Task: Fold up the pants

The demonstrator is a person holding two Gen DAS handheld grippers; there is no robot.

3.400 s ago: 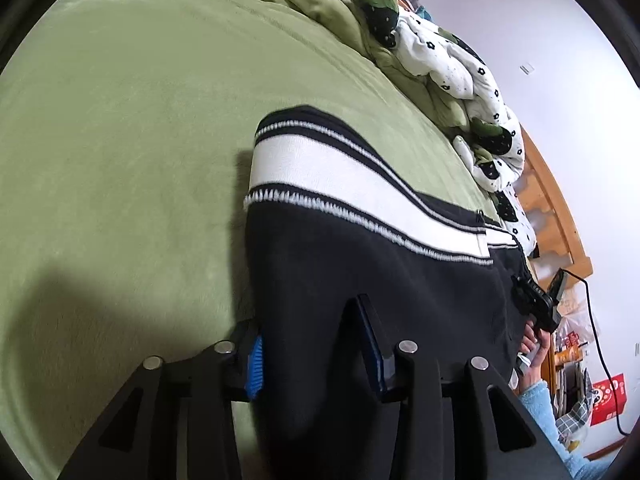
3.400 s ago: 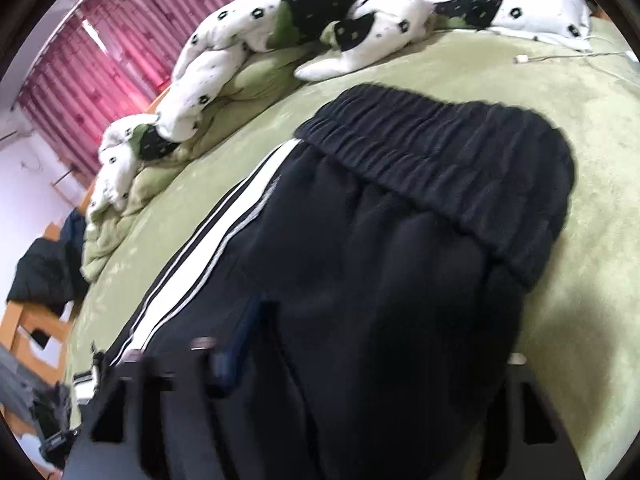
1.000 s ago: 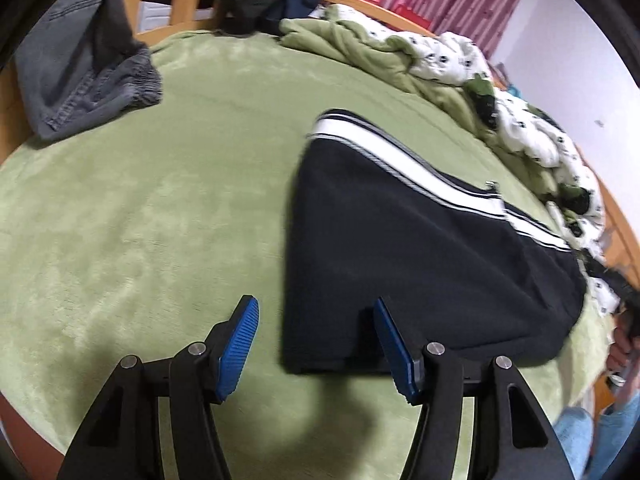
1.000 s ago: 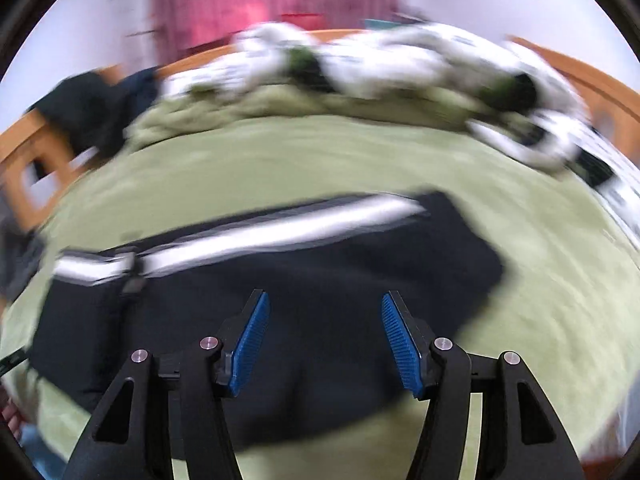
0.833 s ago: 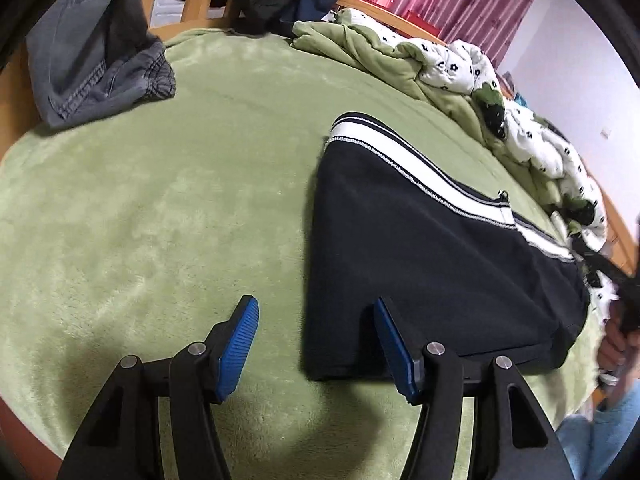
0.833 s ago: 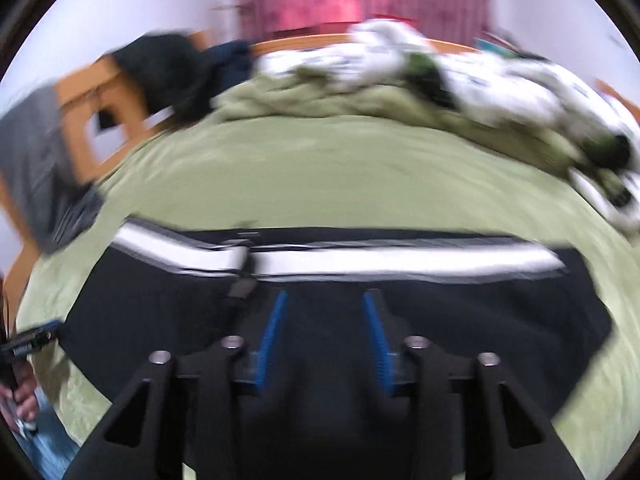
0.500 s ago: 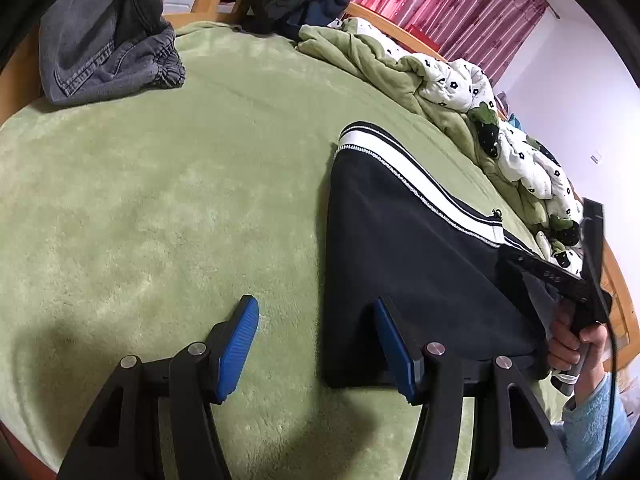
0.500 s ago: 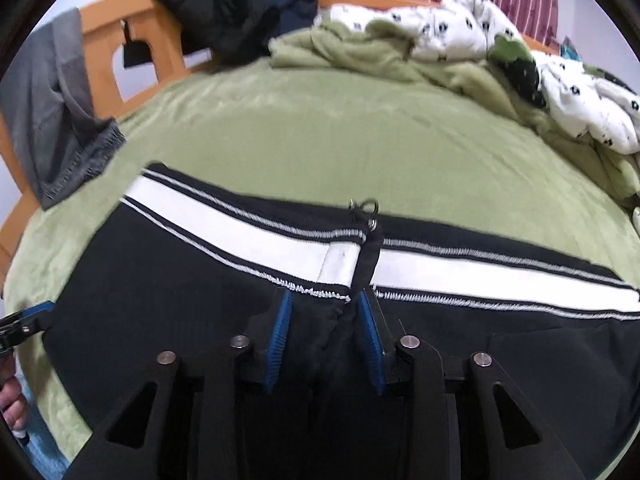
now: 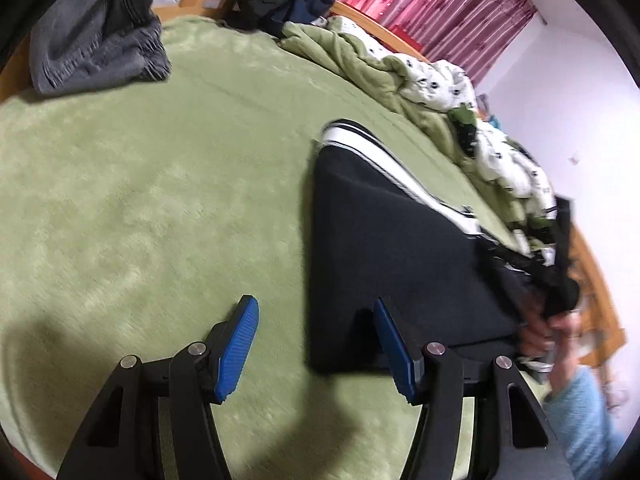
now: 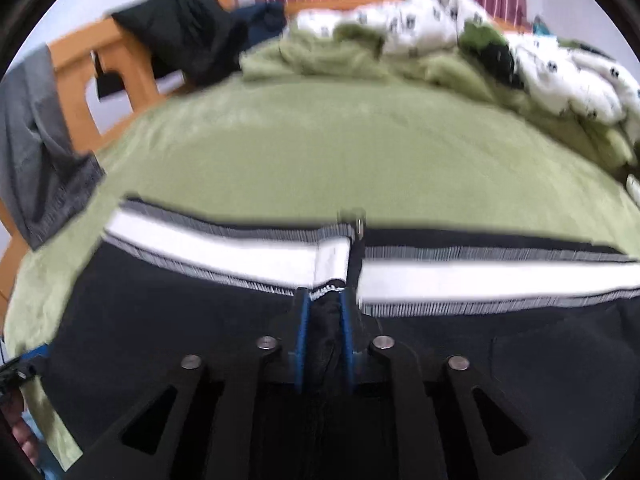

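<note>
On the bed (image 10: 360, 152), my right hand-held gripper (image 10: 323, 320) is closing on what looks like soft, limp pants (image 10: 160, 320); my left hand-held gripper (image 9: 316, 340) gapes, corner between.

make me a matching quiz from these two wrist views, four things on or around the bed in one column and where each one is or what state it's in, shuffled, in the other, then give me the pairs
Things:
1. black pants with a white side stripe
2. grey denim garment
3. white quilt with dark flower print
4. left tongs

Places or states:
A. draped over the wooden bed frame at the bed's corner
B. bunched along the far edge of the bed
C. open, straddling the near corner of the dark cloth
D. lying flat on the green plush blanket, pinched by the closing right tongs

Pairs: 1-D, 2-A, 3-B, 4-C
</note>
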